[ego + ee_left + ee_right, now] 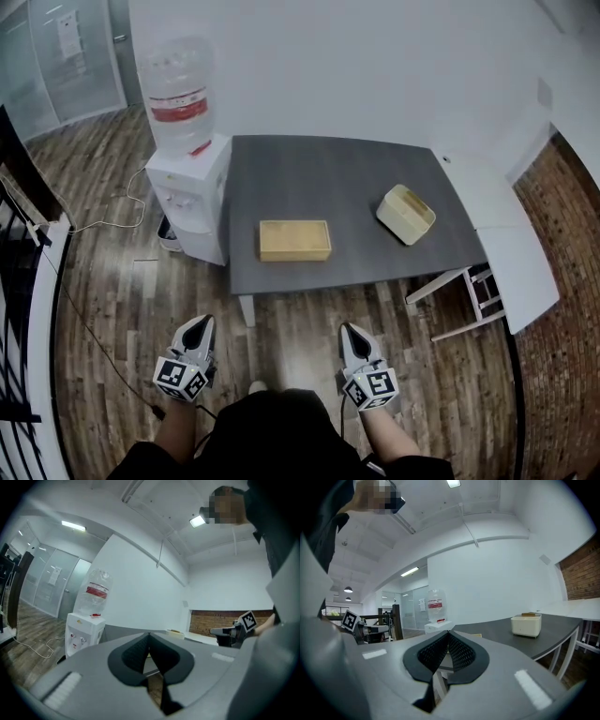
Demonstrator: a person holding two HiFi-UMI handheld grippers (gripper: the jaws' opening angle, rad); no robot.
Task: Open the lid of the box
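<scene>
Holds the left tool (204,321) with its jaws pressed tip to tip on nothing, low over the wooden floor (103,281), short of the near edge of the surface (319,169) and toward its left end. Holds the right tool (347,328) closed and empty in the same way, short of that same edge but nearer its middle, tips aimed at the surface and well apart from everything on it. Shows a tan flat box (294,240) lying near the surface's front edge, left of centre, looking closed. Shows a cream box (406,214) toward the surface's right side, turned at an angle to its edges, well apart from the tan one. Shows a white water dispenser (187,192) just beside the surface's left end, a clear bottle (176,94) upright on top. Shows a white stool (464,295) at the surface's front right corner.
</scene>
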